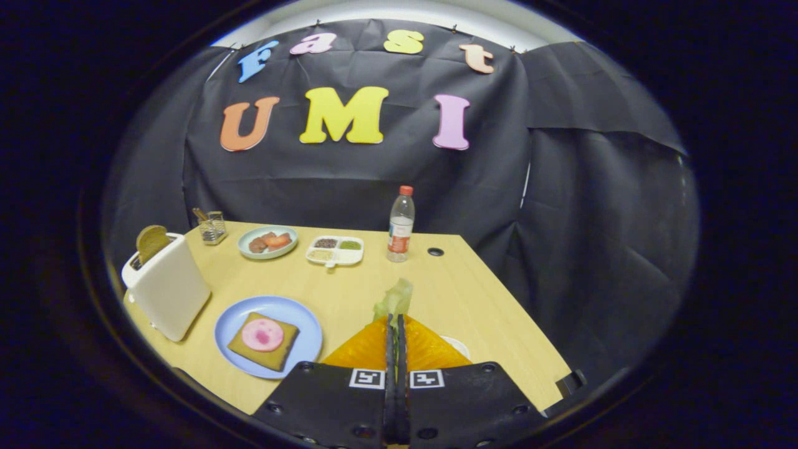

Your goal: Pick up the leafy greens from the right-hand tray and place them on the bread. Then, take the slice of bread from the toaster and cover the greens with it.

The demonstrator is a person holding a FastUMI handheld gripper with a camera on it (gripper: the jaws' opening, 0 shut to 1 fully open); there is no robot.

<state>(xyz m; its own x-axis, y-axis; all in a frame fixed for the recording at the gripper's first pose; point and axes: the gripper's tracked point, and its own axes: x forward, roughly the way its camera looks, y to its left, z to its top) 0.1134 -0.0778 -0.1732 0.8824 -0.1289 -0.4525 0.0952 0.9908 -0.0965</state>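
A: Since the tongs point(396, 319) are pressed together on the leafy greens point(394, 298), with the leaf sticking up just past the fingertips, how do you think it handles?

B: Light and floppy, I'd say. It is thin and soft, so a pinch near the edge holds it, but it may droop or tear if squeezed hard.

A: Where does it go?

B: Onto the bread point(262, 340) on the blue plate point(232, 319), which lies to the left of the fingers on the surface point(474, 299), a pink slice already on top.

A: And the second piece?

B: The toast point(151, 242) stands in the white toaster point(167, 287). It looks stiff and crumbly; grip its exposed top edge.
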